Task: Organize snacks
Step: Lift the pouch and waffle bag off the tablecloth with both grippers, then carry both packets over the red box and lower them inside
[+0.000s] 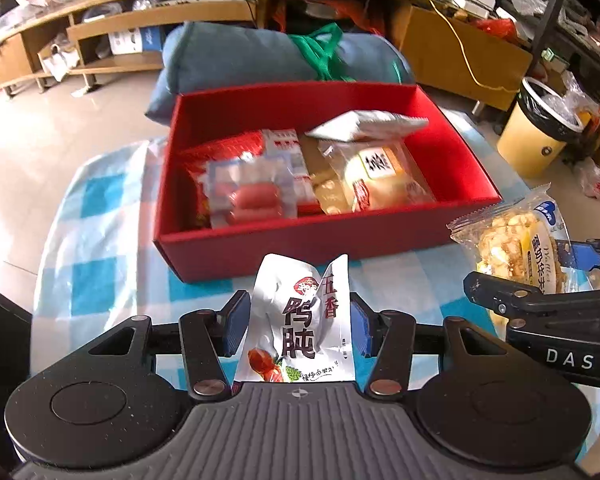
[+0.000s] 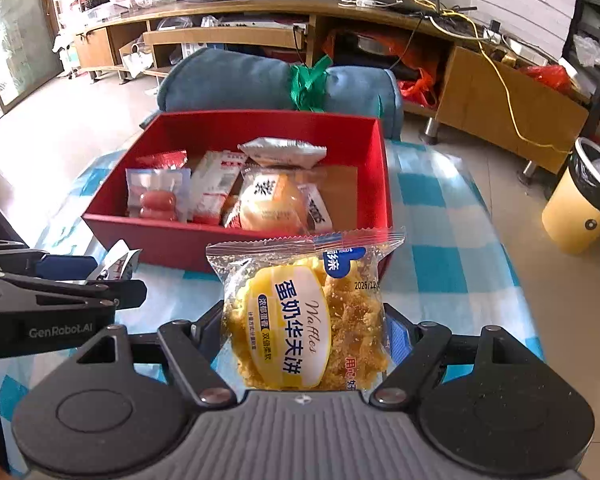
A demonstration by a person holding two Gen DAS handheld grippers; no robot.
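My left gripper [image 1: 298,320] is shut on a silver duck snack packet [image 1: 300,320], held just in front of the red box [image 1: 300,240]. My right gripper [image 2: 306,328] is shut on a clear waffle packet [image 2: 304,312] with a yellow label, also near the front wall of the red box [image 2: 172,244]. The box holds several snacks: a sausage pack [image 1: 248,192], a bun pack [image 1: 376,176] and a silver packet [image 1: 364,124]. The waffle packet also shows in the left wrist view [image 1: 516,248]. The silver packet's tip shows in the right wrist view [image 2: 118,262].
The box stands on a blue and white checked cloth [image 1: 96,216]. A rolled blue blanket [image 1: 236,56] lies behind the box. A yellow waste bin [image 1: 540,132] stands on the floor at the right. A wooden TV cabinet [image 2: 260,20] runs along the back.
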